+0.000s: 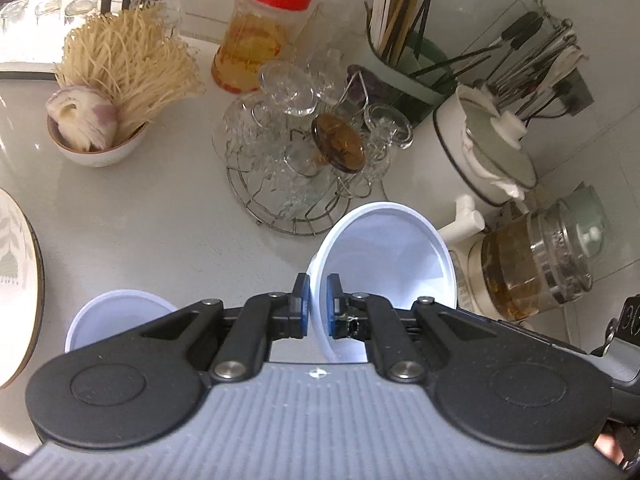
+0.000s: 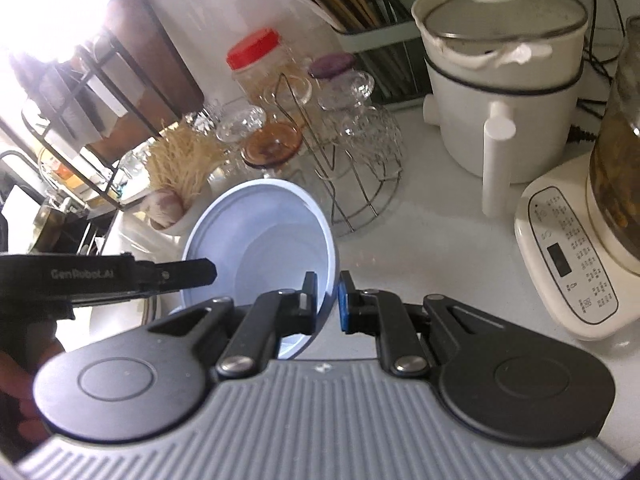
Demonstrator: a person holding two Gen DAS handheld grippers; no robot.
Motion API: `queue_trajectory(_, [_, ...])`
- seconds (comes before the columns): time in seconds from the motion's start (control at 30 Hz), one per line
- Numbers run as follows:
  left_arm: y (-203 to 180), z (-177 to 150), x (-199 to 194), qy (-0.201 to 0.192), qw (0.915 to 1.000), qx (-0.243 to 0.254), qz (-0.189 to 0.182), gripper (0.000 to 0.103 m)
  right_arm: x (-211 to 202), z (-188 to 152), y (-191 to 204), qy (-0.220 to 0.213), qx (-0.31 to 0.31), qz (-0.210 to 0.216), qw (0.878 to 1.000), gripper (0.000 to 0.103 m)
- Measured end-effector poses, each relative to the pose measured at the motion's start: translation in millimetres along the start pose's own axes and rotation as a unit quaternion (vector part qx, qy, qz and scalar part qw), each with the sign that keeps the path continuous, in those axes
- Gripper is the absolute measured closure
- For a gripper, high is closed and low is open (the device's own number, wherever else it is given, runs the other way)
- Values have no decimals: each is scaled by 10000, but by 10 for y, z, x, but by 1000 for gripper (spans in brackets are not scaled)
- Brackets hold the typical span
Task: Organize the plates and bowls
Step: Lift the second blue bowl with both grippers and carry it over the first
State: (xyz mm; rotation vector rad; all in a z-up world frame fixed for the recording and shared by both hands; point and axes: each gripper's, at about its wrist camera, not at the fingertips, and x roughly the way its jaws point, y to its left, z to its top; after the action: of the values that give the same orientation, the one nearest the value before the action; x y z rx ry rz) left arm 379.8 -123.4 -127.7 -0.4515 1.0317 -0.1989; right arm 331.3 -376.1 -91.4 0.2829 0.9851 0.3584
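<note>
My left gripper (image 1: 318, 300) is shut on the rim of a white plastic bowl (image 1: 396, 256), tilted and held above the counter. A second white bowl (image 1: 116, 316) sits on the counter below and left of it. A patterned plate (image 1: 18, 280) lies at the left edge. In the right wrist view my right gripper (image 2: 327, 300) is shut on the right rim of the same tilted bowl (image 2: 264, 248). The left gripper's finger (image 2: 188, 274) reaches in from the left onto the bowl's opposite rim.
A wire rack of upturned glasses (image 1: 288, 160) stands behind the bowls. A bowl of enoki mushrooms and onion (image 1: 100, 120) is at back left, with a red-lidded jar (image 1: 260, 40). A white pot (image 2: 504, 80), utensil holders (image 1: 404, 60) and a tea kettle on its base (image 2: 580, 240) crowd the right.
</note>
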Motion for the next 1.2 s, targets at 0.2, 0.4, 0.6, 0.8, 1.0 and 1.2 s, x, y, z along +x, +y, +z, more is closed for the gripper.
queue_trajectory(0.2, [68, -65, -219, -228, 9996, -114, -100, 94, -93, -5, 151, -106, -125, 23, 9999, 90])
queue_trajectory(0.4, [201, -135, -399, -348, 9991, -190, -141, 94, -133, -98, 355, -208, -268, -11, 9994, 90])
queue_trajectory(0.6, [390, -144, -610, -413, 9989, -81, -211, 94, -167, -198, 584, -345, -158, 5, 9993, 90])
queue_trajectory(0.8, [570, -125, -780, -466, 9987, 26, -208, 94, -146, -283, 800, -460, -63, 37, 9989, 90])
queue_trajectory(1.0, [773, -163, -905, -497, 9986, 33, -160, 93, -54, -361, 972, -387, -7, 83, 9992, 90])
queue_trajectory(1.2, [974, -237, -898, -448, 9990, 17, -41, 93, 78, -451, 1105, -269, -82, 91, 9996, 90])
